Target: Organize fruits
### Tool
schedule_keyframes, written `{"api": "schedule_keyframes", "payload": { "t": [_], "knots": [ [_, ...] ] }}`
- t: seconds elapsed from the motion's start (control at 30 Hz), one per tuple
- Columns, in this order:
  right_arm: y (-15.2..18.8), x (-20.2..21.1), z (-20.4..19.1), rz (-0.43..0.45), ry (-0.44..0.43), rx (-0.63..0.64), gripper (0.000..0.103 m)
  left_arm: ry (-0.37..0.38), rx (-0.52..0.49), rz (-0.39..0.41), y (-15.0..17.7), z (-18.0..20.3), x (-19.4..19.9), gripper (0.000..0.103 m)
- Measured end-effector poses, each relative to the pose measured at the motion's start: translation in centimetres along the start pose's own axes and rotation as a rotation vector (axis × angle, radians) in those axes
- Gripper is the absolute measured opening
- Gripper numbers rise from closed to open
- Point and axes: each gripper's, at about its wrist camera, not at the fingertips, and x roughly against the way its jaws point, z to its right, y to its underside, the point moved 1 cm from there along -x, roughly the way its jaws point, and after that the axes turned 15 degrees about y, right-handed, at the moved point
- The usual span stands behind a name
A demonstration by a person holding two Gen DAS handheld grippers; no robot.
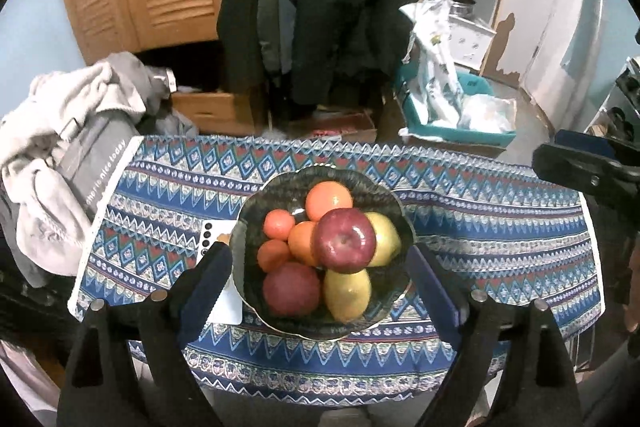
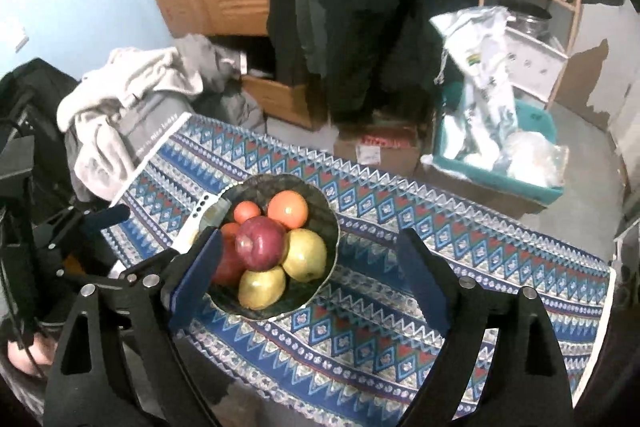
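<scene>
A dark bowl (image 1: 256,203) with a scalloped rim stands on a blue patterned cloth (image 1: 500,227). It holds a heap of fruit: a red apple (image 1: 344,241) on top, oranges (image 1: 329,199), yellow fruits (image 1: 347,293) and a second red apple (image 1: 291,289). My left gripper (image 1: 318,251) hovers above the bowl, open, its blue pads either side of the heap and touching nothing. My right gripper (image 2: 309,237) also stands open over the bowl (image 2: 320,203), with the top red apple (image 2: 262,243) below its left pad. Neither holds anything.
A white device with round dark dots (image 1: 212,235) lies on a white card just left of the bowl. Grey clothes (image 1: 60,147) are heaped at the table's left end. Beyond the far edge are hanging dark coats (image 1: 320,7), a cardboard box and a teal bin (image 1: 460,135).
</scene>
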Motion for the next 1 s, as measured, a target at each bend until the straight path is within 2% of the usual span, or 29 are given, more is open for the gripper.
{"api": "schedule_keyframes", "payload": {
  "t": [0.07, 0.17, 0.4, 0.6, 1.0],
  "knots": [
    [0.5, 1.3, 0.7, 0.024, 0.016, -0.010, 0.088, 0.002, -0.018, 0.013, 0.0, 1.0, 1.0, 0.092],
    [1.2, 2.6, 1.5, 0.049, 0.036, -0.017, 0.088, -0.006, -0.054, 0.045, 0.0, 2.6, 2.4, 0.101],
    [2.6, 4.6, 2.8, 0.110, 0.073, -0.027, 0.088, -0.006, -0.121, 0.108, -0.4, 5.6, 4.5, 0.102],
    [3.4, 5.1, 3.5, 0.160, 0.138, -0.006, 0.088, -0.033, -0.130, 0.102, -0.5, 6.1, 4.3, 0.102],
    [4.5, 4.1, 4.7, 0.136, 0.132, 0.001, 0.088, -0.068, -0.147, 0.079, -0.5, 6.7, 3.5, 0.102]
  ]
}}
